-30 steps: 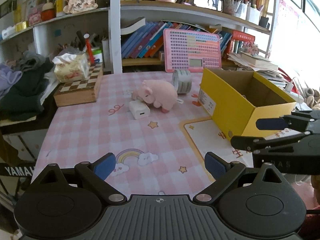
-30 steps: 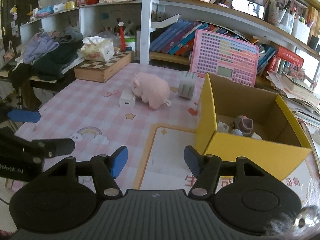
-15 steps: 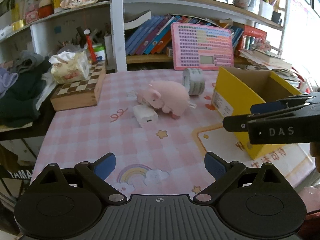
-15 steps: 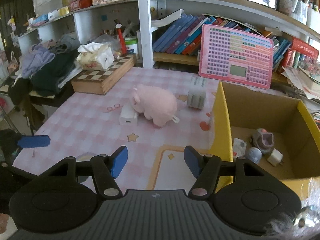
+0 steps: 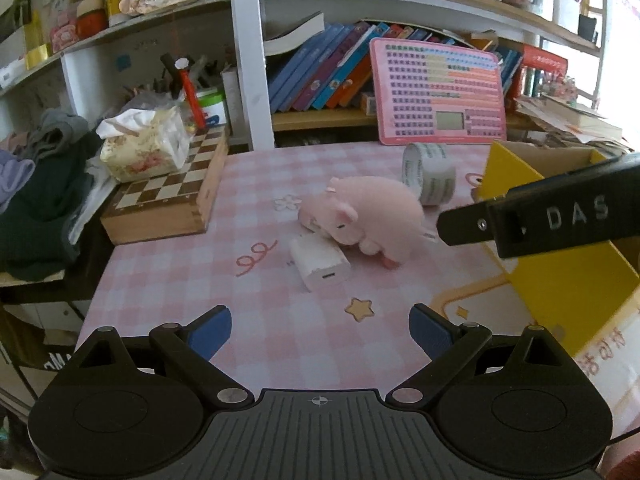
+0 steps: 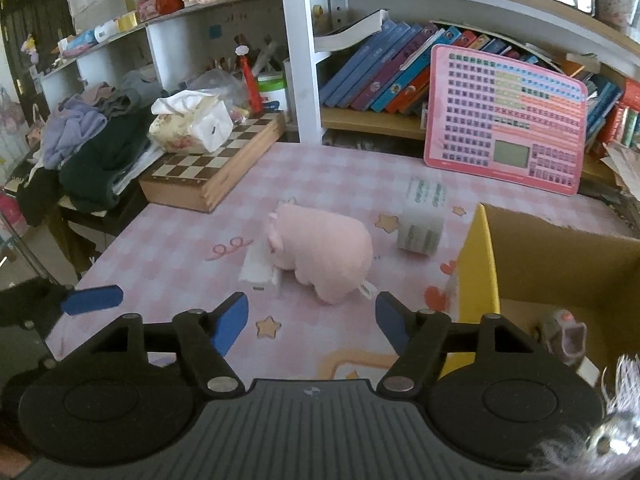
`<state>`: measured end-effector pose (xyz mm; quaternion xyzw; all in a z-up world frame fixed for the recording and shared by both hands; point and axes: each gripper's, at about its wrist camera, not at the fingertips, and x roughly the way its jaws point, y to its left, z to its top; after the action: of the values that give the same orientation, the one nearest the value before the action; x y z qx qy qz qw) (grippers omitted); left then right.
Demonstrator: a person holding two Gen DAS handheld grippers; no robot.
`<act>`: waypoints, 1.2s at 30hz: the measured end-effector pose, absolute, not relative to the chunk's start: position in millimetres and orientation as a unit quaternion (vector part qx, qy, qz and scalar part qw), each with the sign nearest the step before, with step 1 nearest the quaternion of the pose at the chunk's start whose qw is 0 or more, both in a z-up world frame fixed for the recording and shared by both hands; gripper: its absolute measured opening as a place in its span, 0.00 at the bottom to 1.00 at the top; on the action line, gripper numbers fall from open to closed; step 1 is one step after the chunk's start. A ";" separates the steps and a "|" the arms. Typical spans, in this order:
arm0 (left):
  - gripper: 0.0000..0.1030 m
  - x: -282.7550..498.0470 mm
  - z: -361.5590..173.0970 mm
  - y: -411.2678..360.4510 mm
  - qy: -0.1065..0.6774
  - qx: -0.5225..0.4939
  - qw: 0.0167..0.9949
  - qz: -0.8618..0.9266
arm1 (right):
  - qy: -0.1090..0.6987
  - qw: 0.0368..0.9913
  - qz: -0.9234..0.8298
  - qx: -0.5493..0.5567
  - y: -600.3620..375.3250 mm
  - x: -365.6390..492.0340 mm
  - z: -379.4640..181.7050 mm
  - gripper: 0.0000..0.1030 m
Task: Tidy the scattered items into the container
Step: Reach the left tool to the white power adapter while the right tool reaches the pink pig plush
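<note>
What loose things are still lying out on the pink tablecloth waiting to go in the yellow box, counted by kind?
Pink plush pig: 1
White charger block: 1
Roll of tape: 1
Total: 3 loose items beside the yellow box.

A home, likely a child's study or playroom. Bench (image 5: 168, 280) covered in pink check cloth printed with stars and flowers. Behind it, at 12 o'clock, white shelves (image 5: 248, 52) crammed with children's books (image 5: 320, 68), trinkets and a pen pot (image 5: 210, 106). Pink learning tablet (image 5: 438, 94) propped against the books at 1 o'clock. Chessboard box (image 5: 168, 204) at 10 o'clock, tissue pack (image 5: 146, 148) resting on top. Heap of clothes (image 6: 92, 148) at 9 o'clock. Plush pig (image 5: 372, 216), charger (image 5: 320, 260) and tape roll (image 5: 430, 172) scattered mid-bench; yellow cardboard box (image 5: 560, 280) at 3 o'clock. Loose papers (image 5: 568, 112) stacked at 2 o'clock.
</note>
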<state>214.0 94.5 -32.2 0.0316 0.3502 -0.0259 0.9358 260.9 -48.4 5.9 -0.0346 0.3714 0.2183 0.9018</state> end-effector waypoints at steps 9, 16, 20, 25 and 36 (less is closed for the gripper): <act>0.93 248.8 -43.1 98.1 0.350 0.024 0.936 -0.017 | 0.403 0.886 0.226 -0.045 -32.4 313.3 -2.0 0.86; 0.93 275.5 -55.1 96.6 0.362 0.016 0.932 -0.014 | 0.436 0.871 0.220 -0.059 -25.3 342.4 -18.0 0.92; 0.93 289.8 -63.1 93.6 0.368 0.017 0.930 -0.008 | 0.446 0.865 0.221 -0.058 -25.8 355.1 -22.2 0.93; 0.90 303.6 -69.0 92.1 0.371 0.015 0.929 -0.006 | 0.449 0.864 0.220 -0.053 -31.1 368.0 -20.4 0.94; 0.78 327.6 -86.4 91.7 0.395 0.002 0.919 -0.005 | 0.468 0.845 0.248 -0.071 -19.0 387.0 -34.8 0.94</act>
<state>327.6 91.7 -86.4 0.0020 0.3946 -0.0052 0.9188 387.0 -19.0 -34.8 -0.0708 0.4683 0.2477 0.8452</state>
